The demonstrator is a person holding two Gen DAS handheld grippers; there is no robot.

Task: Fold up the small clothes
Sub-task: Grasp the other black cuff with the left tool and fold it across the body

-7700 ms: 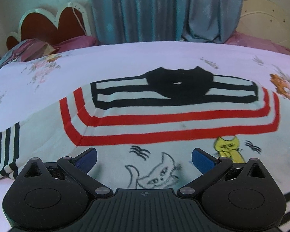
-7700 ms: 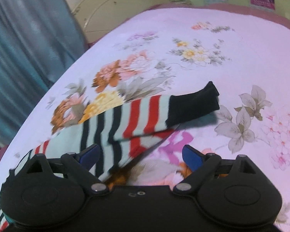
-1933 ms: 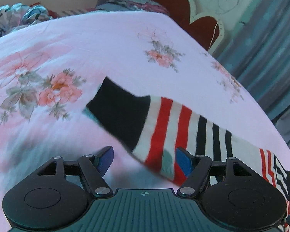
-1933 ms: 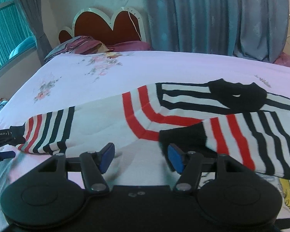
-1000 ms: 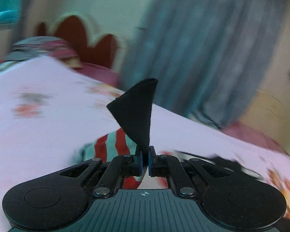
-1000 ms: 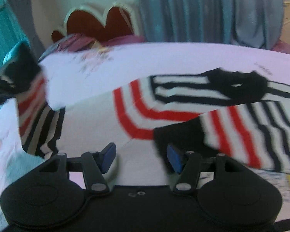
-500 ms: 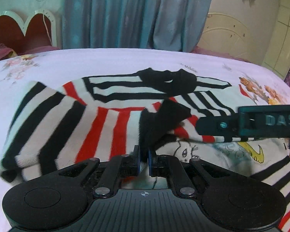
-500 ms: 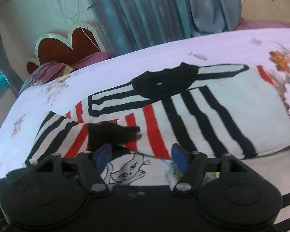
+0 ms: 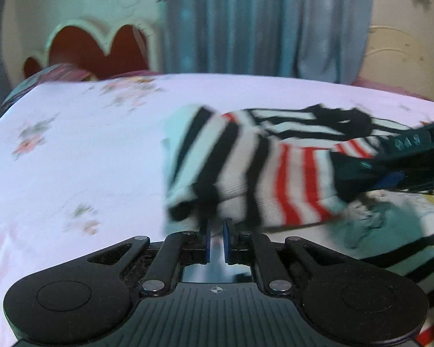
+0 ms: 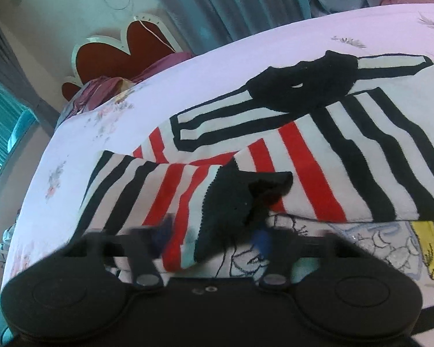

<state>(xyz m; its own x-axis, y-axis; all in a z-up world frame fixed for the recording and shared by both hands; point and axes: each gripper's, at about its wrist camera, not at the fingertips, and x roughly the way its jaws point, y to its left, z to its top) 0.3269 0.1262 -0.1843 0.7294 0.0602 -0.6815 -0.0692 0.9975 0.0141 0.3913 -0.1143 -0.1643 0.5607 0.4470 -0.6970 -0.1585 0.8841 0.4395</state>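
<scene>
A small striped sweater in white, black and red, with a black collar, lies flat on the bed. Both sleeves are folded in across its chest. The left sleeve lies over the body and ends in a black cuff. My left gripper sits at the sleeve's fold edge, jaws a narrow gap apart, with nothing between them. My right gripper is open, blurred, straddling the black cuff; it also shows in the left wrist view.
The sweater rests on a pink floral bedsheet. A red scalloped headboard and pillows stand at the far end, with blue curtains behind. A window is at the left.
My left gripper has let go of the black cuff and pulled back left to the sleeve's fold. My right gripper has moved down over the cuff.
</scene>
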